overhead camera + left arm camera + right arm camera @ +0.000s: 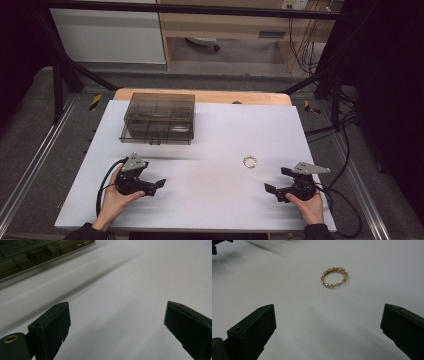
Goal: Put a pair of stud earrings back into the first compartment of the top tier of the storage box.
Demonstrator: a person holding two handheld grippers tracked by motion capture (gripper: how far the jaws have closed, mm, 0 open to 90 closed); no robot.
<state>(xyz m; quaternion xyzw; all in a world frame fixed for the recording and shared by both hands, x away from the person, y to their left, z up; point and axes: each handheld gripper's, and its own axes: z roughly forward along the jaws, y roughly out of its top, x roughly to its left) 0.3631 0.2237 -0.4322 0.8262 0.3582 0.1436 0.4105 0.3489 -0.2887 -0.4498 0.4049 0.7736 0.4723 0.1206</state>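
High view: white table (210,195) on grey floor (30,135), both tools, left (159,185) and right (274,181), jaws apart, empty.

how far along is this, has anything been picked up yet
Nothing looks done yet. The gold bracelet lies loose on the white table, apart from the smoky plastic organizer box. The left gripper and right gripper are both open and empty. Picking up the bracelet, and presumably boxing it, remains.
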